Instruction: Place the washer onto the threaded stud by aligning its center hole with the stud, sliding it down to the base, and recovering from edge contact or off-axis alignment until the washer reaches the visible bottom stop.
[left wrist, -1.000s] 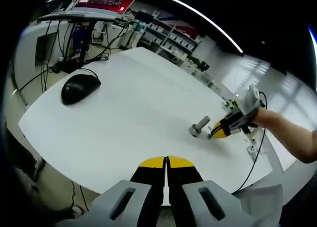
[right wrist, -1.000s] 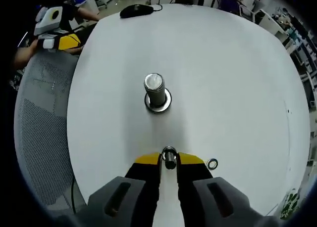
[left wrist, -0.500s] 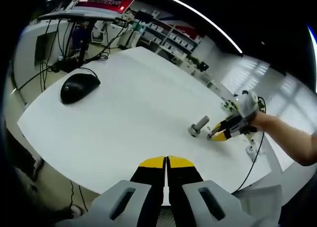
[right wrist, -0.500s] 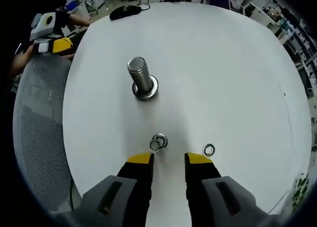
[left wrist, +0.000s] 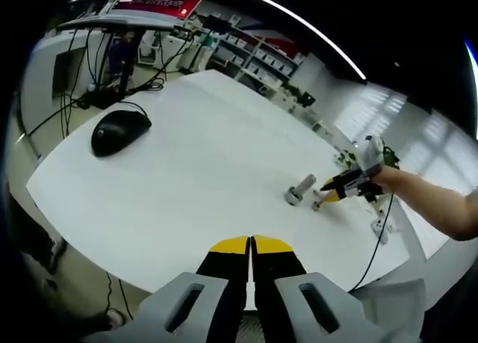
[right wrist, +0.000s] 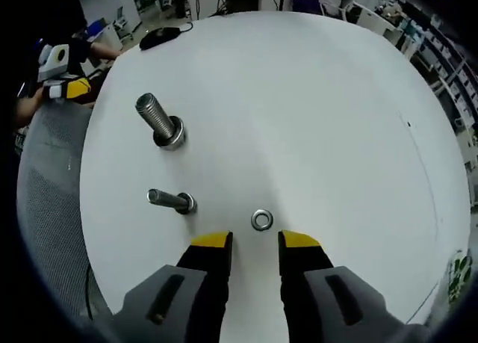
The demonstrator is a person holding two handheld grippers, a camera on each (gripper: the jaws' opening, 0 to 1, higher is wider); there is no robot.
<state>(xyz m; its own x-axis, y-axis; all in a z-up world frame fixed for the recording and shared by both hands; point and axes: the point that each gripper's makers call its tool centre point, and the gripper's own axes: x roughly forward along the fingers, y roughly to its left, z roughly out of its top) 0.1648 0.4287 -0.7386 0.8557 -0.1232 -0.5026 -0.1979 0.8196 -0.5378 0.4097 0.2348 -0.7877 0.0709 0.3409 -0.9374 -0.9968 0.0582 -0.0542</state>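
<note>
While the right claw (right wrist: pixel 254 242) hangs open, the washer (right wrist: pixel 261 220) lies flat on the white worktop (right wrist: pixel 314 119) just ahead of its tips. The big threaded stud (right wrist: pixel 158 120) stands farther off to the left. The left claw (left wrist: pixel 251 246) is closed on nothing and far away.

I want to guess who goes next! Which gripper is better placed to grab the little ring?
Probably the right gripper. Its jaws are open, and the washer lies flat on the table just ahead of them. The left gripper is shut, well back from the studs.
</note>
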